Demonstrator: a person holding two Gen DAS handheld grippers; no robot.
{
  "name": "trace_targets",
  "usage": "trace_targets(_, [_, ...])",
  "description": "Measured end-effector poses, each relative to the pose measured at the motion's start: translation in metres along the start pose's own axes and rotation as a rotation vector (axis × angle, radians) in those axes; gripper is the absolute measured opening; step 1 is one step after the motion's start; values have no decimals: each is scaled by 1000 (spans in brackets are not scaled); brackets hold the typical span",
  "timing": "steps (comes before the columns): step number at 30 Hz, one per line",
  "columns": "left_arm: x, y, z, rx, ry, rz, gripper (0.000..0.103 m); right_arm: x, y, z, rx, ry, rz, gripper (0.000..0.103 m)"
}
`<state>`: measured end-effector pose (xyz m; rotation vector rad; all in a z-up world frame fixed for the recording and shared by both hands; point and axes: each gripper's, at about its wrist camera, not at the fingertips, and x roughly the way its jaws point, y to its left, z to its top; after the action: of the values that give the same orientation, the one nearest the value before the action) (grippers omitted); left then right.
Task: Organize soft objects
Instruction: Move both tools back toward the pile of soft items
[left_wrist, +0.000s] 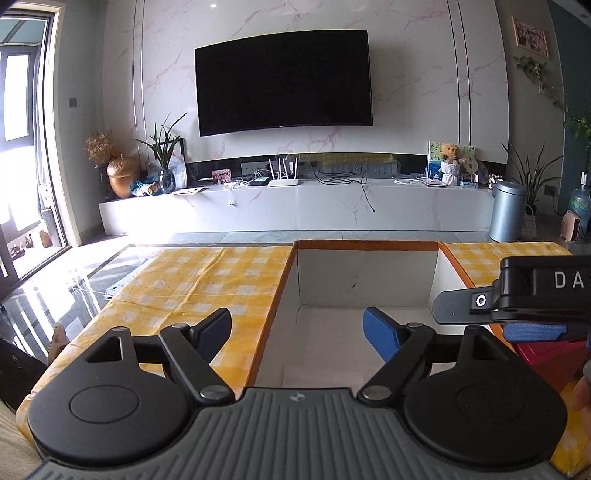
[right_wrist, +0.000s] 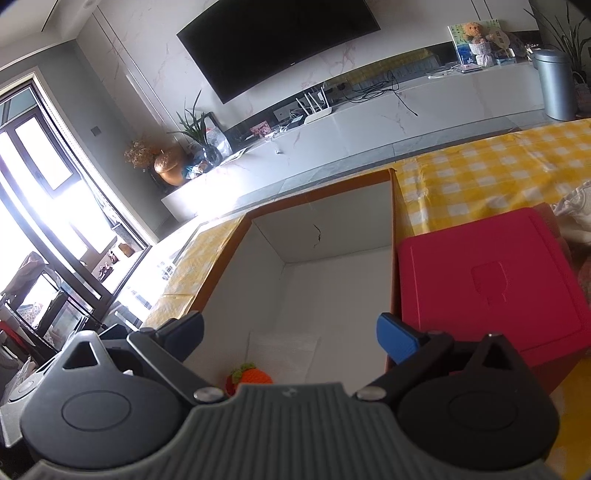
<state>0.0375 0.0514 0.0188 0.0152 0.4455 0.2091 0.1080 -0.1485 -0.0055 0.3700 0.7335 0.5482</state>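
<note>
Soft toy first: a small crocheted piece (right_wrist: 251, 373), orange with a green top and a bit of red, lies on the box floor at the near wall, half hidden under the right hand-held gripper (right_wrist: 291, 334). That gripper hangs above the near end of the box (right_wrist: 391, 221) with its jaws spread and nothing between them, tilted so it looks down into the box. The toy probably sits there because the box is the collecting place for soft things. A pale sheet or cloth (right_wrist: 284, 349) lies on the box floor just beyond the toy; what it is I cannot tell.

The left hand-held gripper (left_wrist: 297, 334) is also spread and empty, level over the near left side of the box (left_wrist: 284, 288), one finger above the table's yellow checked cloth (left_wrist: 192, 280) and the other above the box interior. From its view the box floor looks bare, since the toy falls below its sight.

Right of the box, touching its wall, a red lid or case (right_wrist: 491, 280) lies flat. Beyond that, at the edge of the right view, is a pale bundle (right_wrist: 576, 206), possibly another soft thing waiting. Past the box's far wall the table ends.
</note>
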Motion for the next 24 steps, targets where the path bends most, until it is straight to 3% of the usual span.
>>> trace_targets(5, [-2,6,7,-78,-6,-27,95,-11,0,3,7,-28,-1,98])
trace_targets(14, [-21,7,12,-134,-93,-26,95,-47,3,9,-27,-100,-30,98])
trace_targets(19, [-26,4,13,-128,-106,-43,95,-99,-9,17,-73,-201,-170,98])
trace_targets(24, [-33,0,20,-138,-98,-76,95,-148,-52,19,-52,-262,-424,100])
